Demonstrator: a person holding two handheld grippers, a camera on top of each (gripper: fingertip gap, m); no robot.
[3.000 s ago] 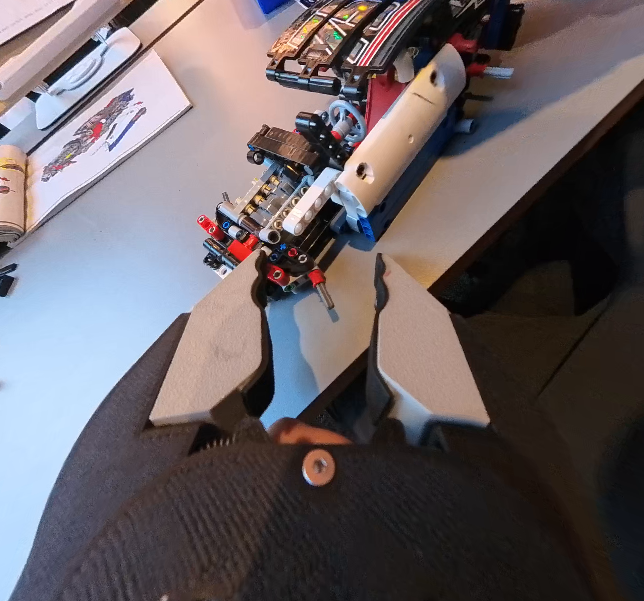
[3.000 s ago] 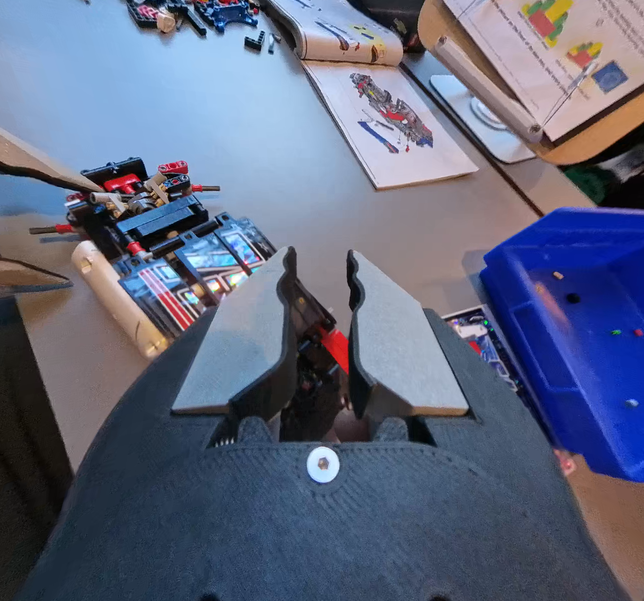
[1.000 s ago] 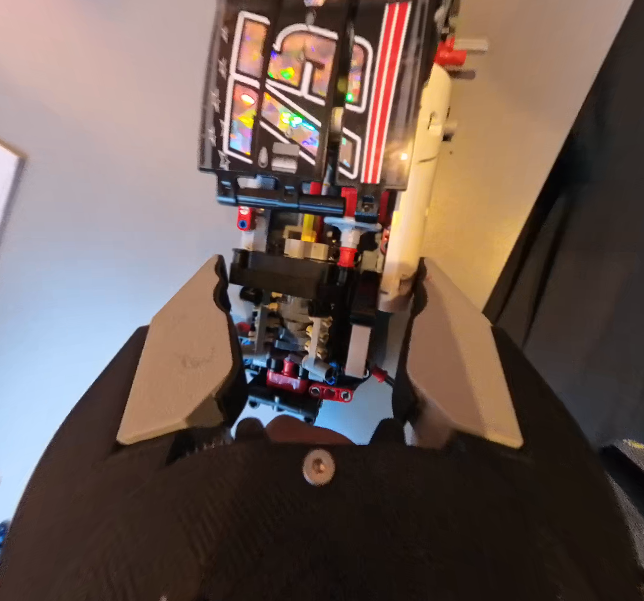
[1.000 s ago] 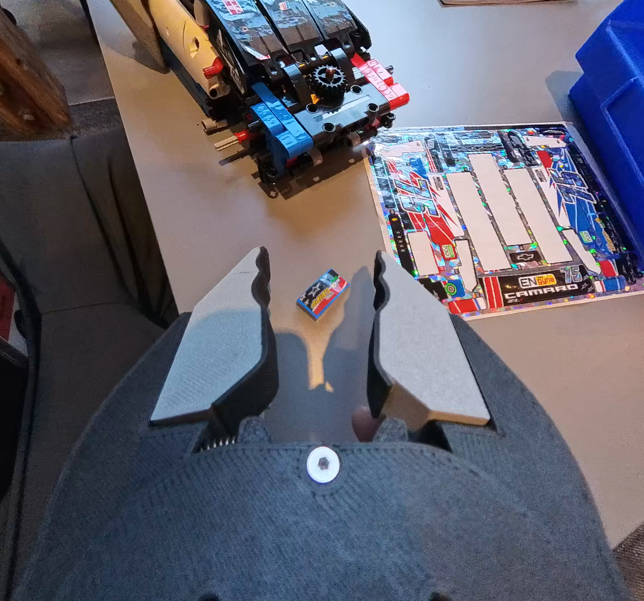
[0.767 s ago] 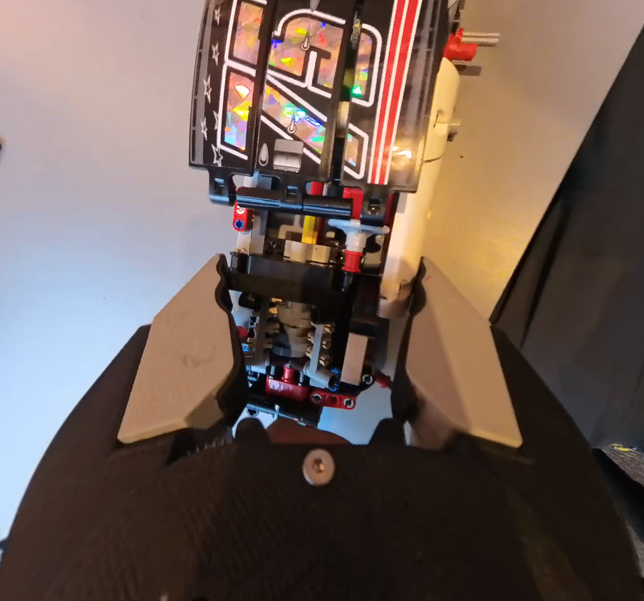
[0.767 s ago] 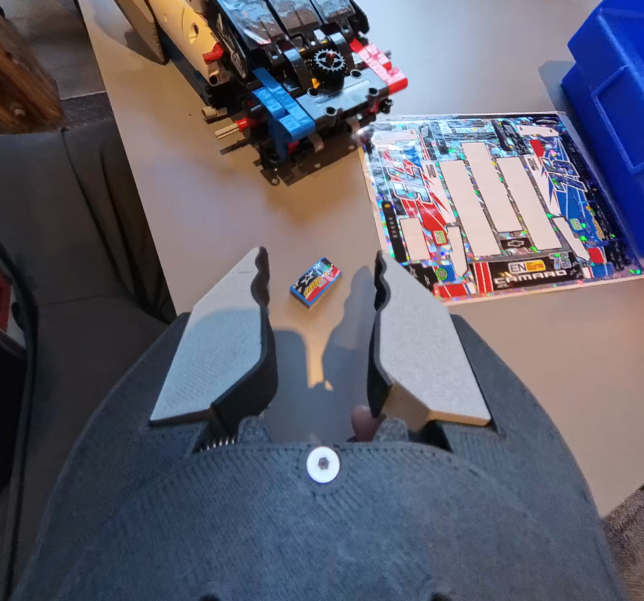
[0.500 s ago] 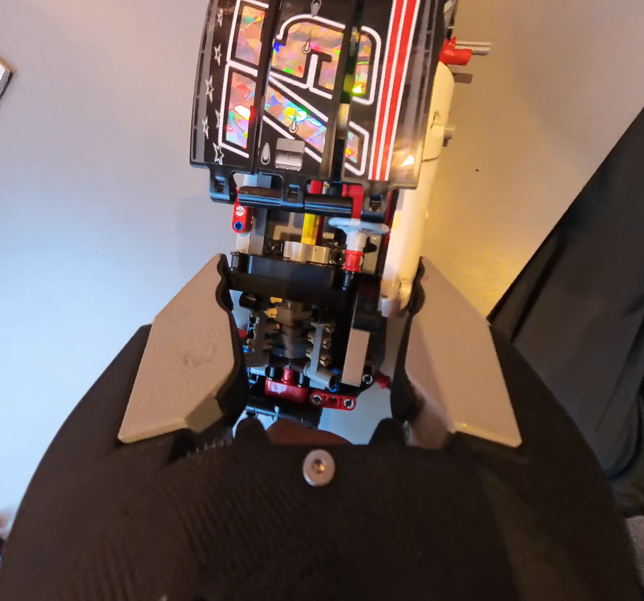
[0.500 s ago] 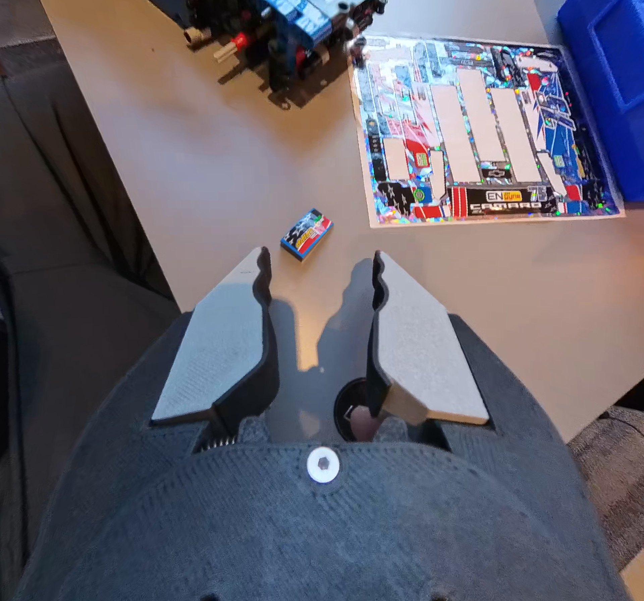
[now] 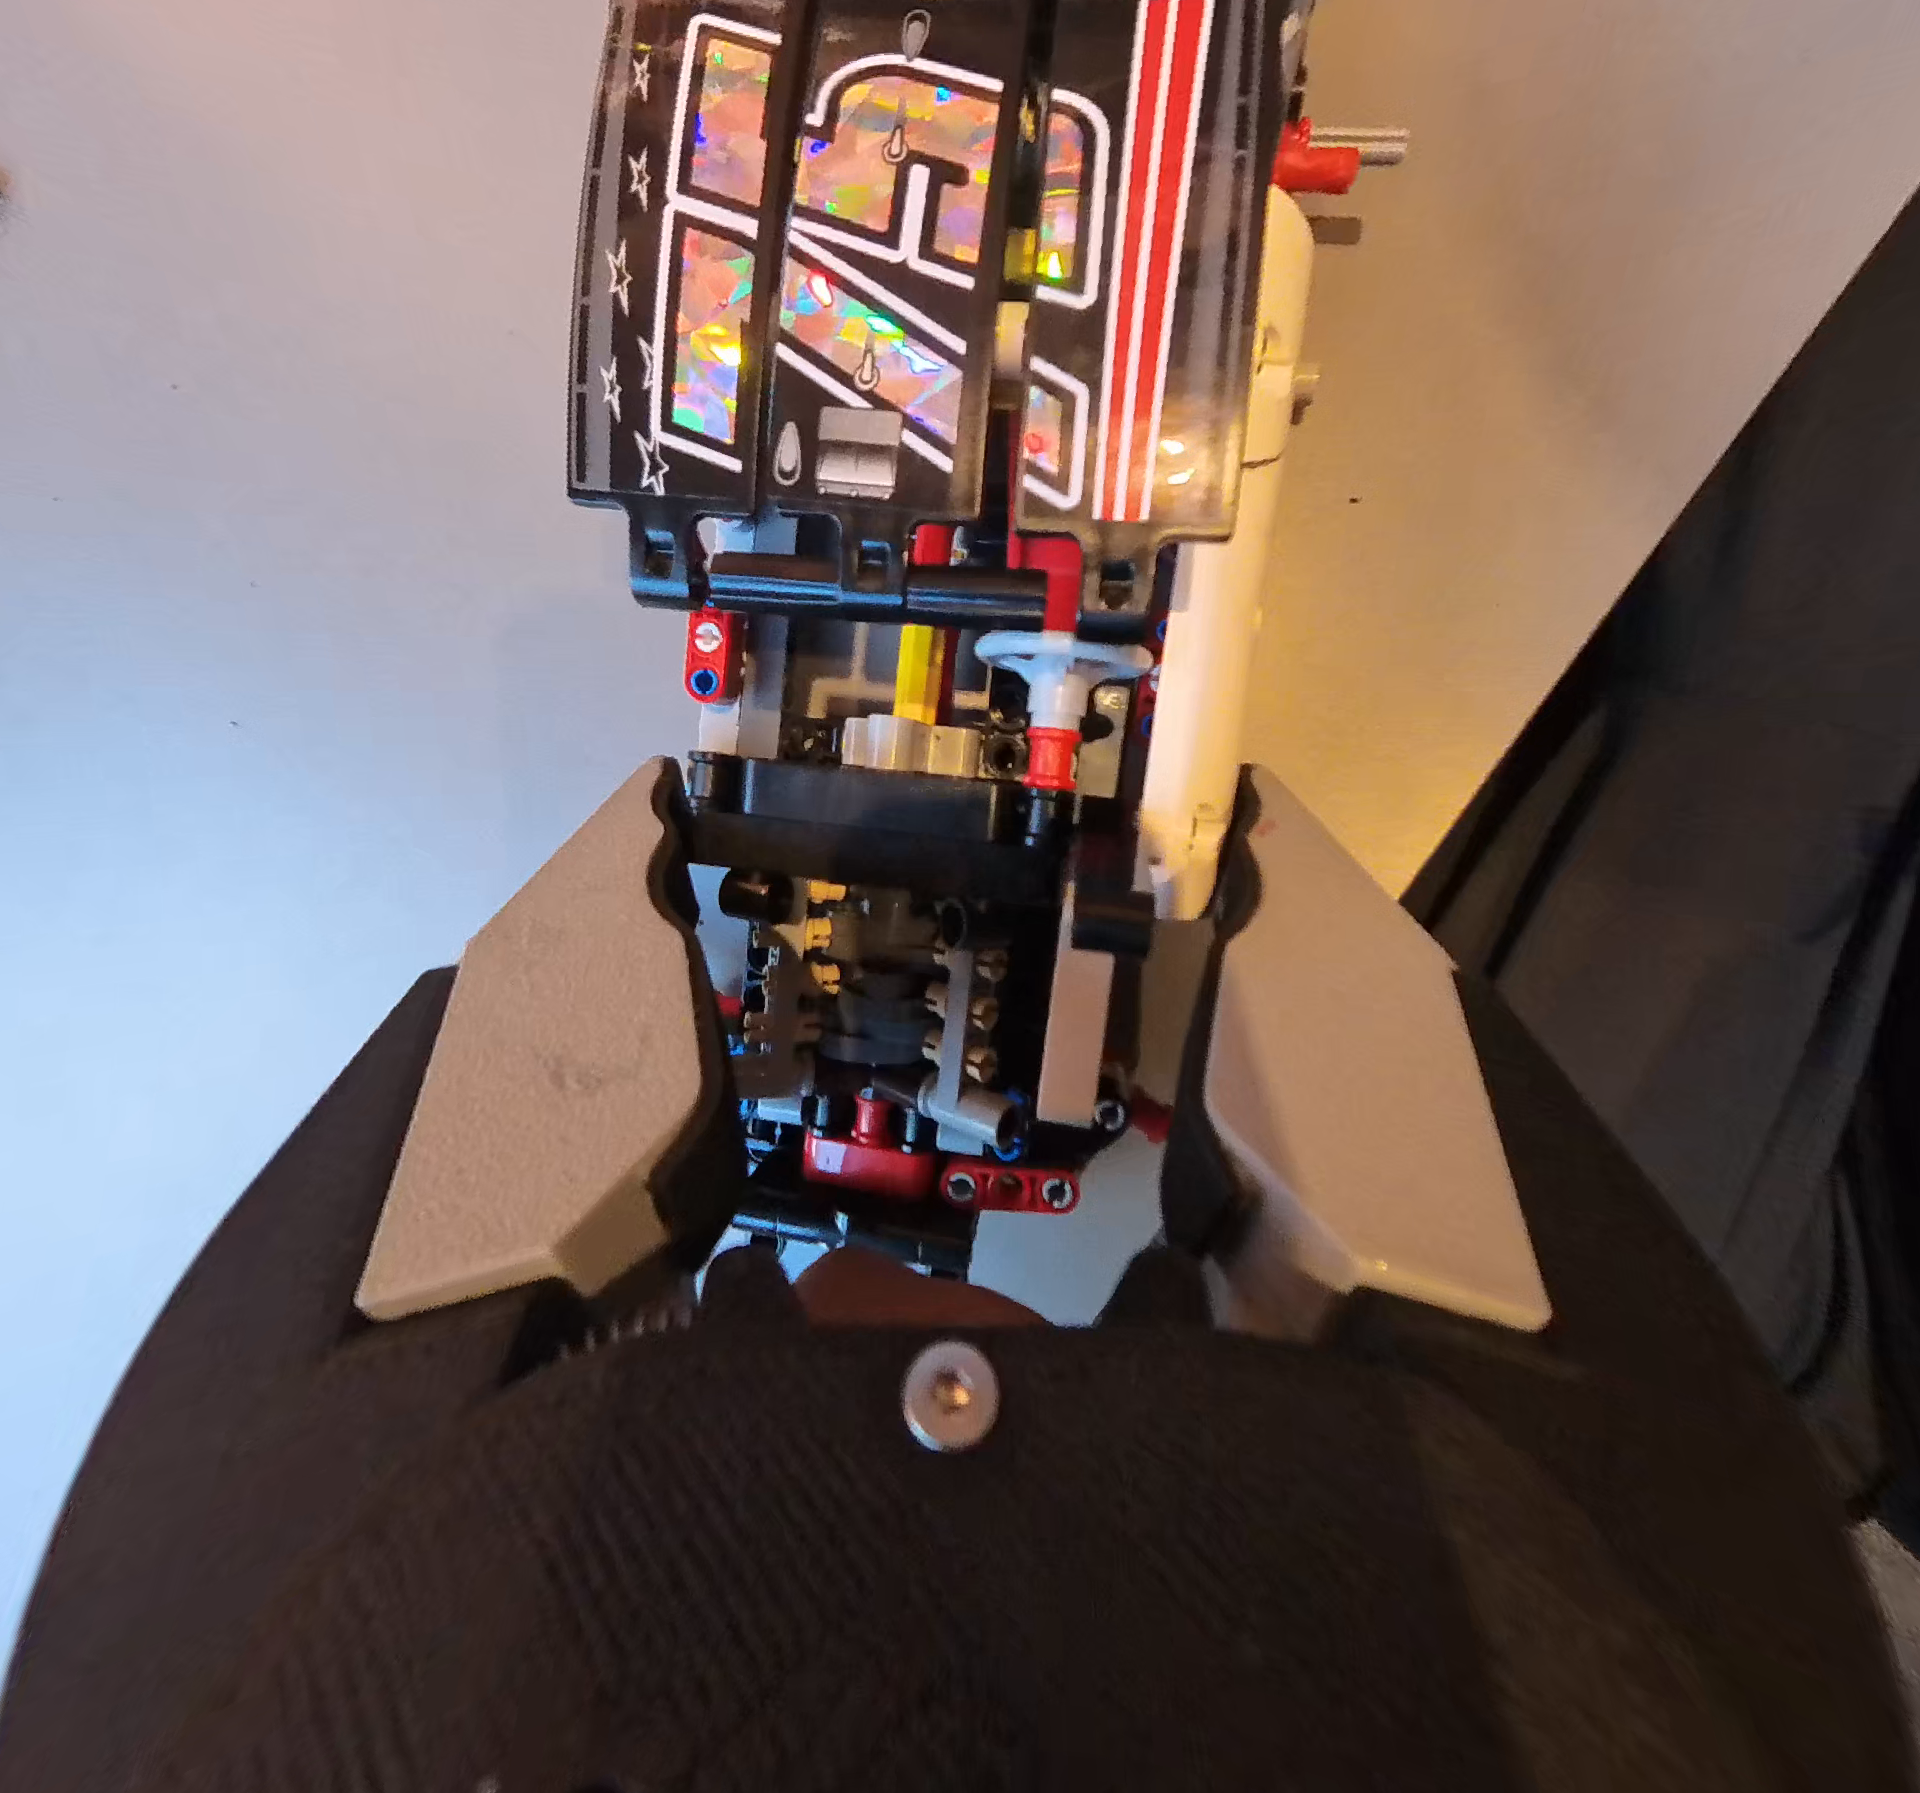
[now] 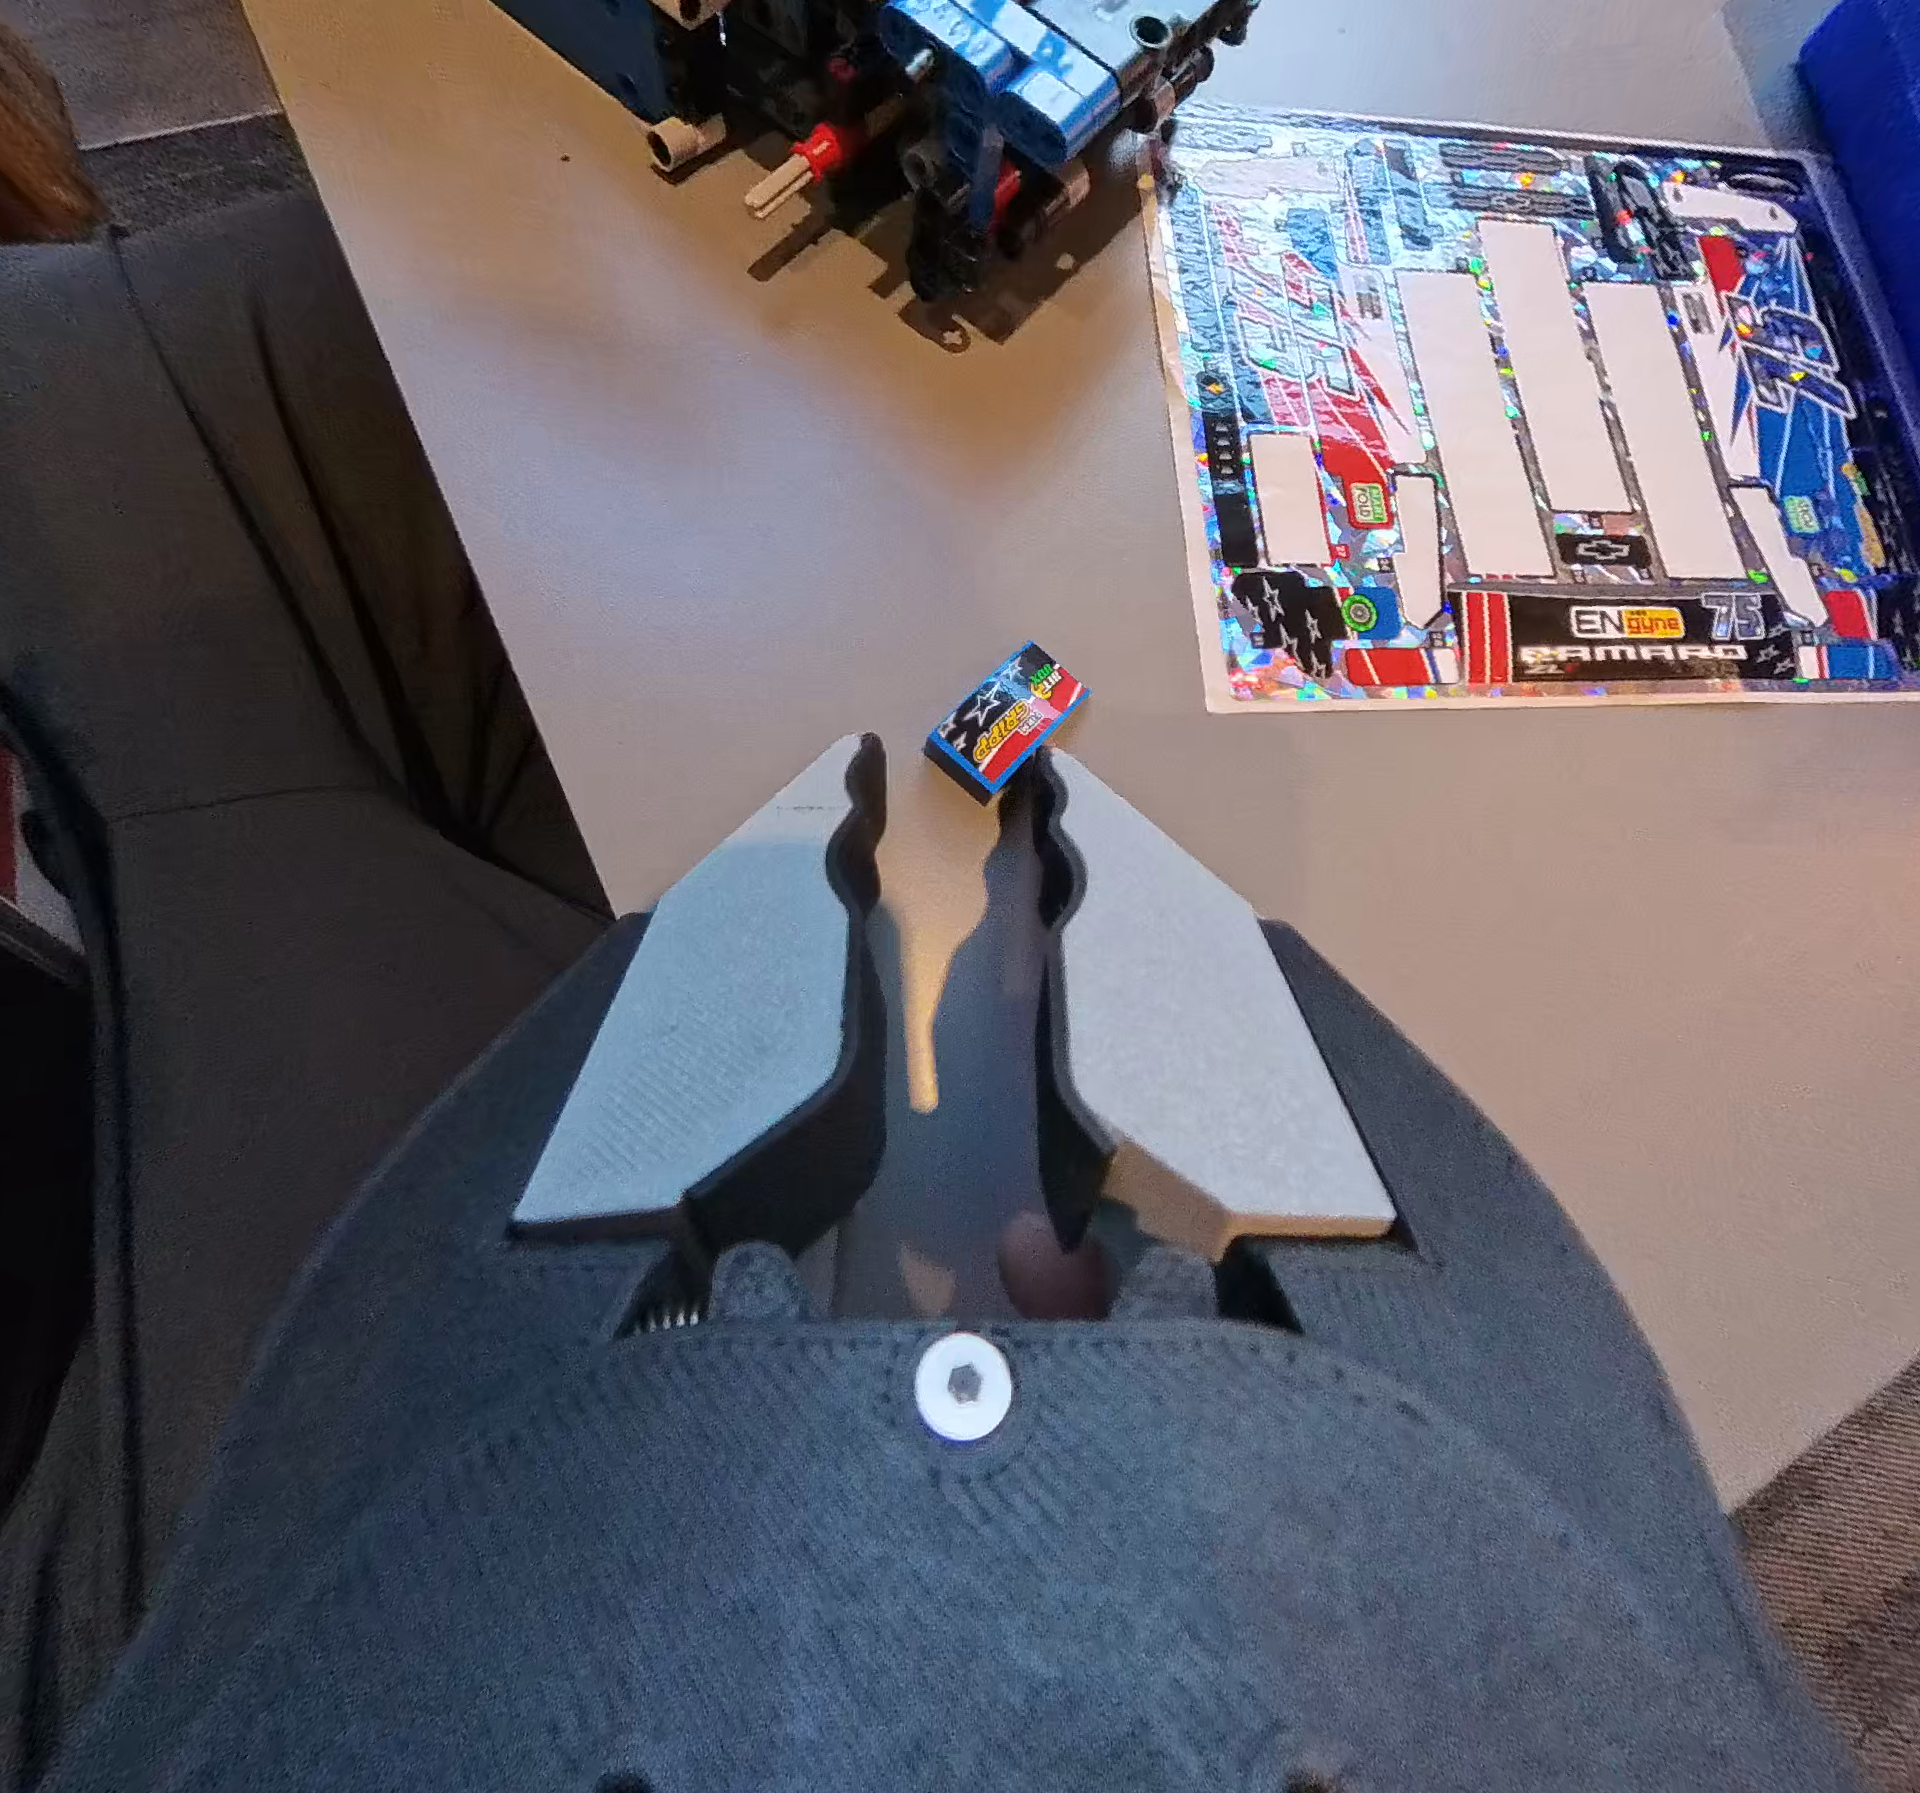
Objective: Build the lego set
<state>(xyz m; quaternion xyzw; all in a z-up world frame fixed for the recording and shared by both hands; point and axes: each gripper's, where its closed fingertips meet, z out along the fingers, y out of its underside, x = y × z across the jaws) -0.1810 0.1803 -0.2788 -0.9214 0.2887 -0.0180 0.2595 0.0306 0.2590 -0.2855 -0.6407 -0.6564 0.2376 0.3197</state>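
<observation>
The lego car (image 9: 914,309), with a black roof bearing shiny stickers and a white side panel, lies lengthwise on the table. My left gripper (image 9: 956,808) is shut on its open engine end. One fingertip presses the black block and the other the white panel. The car's blue and grey end also shows in the right wrist view (image 10: 966,29). A small blue tile with a sticker (image 10: 1006,717) lies flat on the table. My right gripper (image 10: 956,756) is just behind the tile, empty, with its jaws narrowly apart. Its right fingertip (image 10: 1044,787) is at the tile's near corner.
A shiny sticker sheet (image 10: 1507,413) lies to the right of the tile. A blue bin (image 10: 1881,81) stands at the far right. The table edge (image 10: 436,455) runs diagonally on the left, with grey upholstery (image 10: 260,600) beyond it. There is about 25 centimeters between the tips of the two grippers.
My right gripper has come down and forward to the tile, and its jaws have narrowed. My left gripper keeps its hold on the car, which has shifted slightly over the table.
</observation>
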